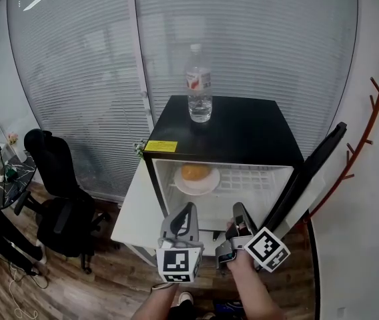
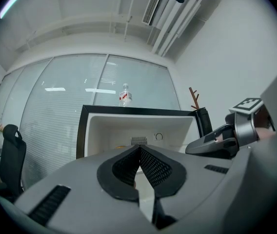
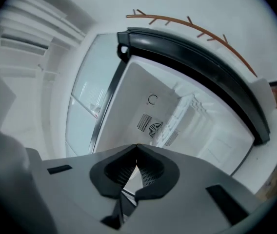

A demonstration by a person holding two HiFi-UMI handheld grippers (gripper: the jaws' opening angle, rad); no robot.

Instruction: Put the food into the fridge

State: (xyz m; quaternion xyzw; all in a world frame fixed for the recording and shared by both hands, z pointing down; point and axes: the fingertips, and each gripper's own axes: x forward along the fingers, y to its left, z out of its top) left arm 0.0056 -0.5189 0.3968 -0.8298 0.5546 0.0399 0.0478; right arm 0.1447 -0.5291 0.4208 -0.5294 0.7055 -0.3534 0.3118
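- The left gripper has its jaws closed, tips touching, with nothing between them.
- The right gripper also has its jaws closed tip to tip and holds nothing.
- Both grippers sit side by side, just in front of the open fridge, and point into its white interior. Neither touches the fridge.
- The food, a round golden-brown piece, lies on a white plate.
- The plate rests on the left part of the fridge's upper wire shelf, well apart from both grippers.
- The fridge door stands open at the right.
- A clear water bottle stands upright on the fridge's black top.
- A black office chair stands to the left of the fridge.
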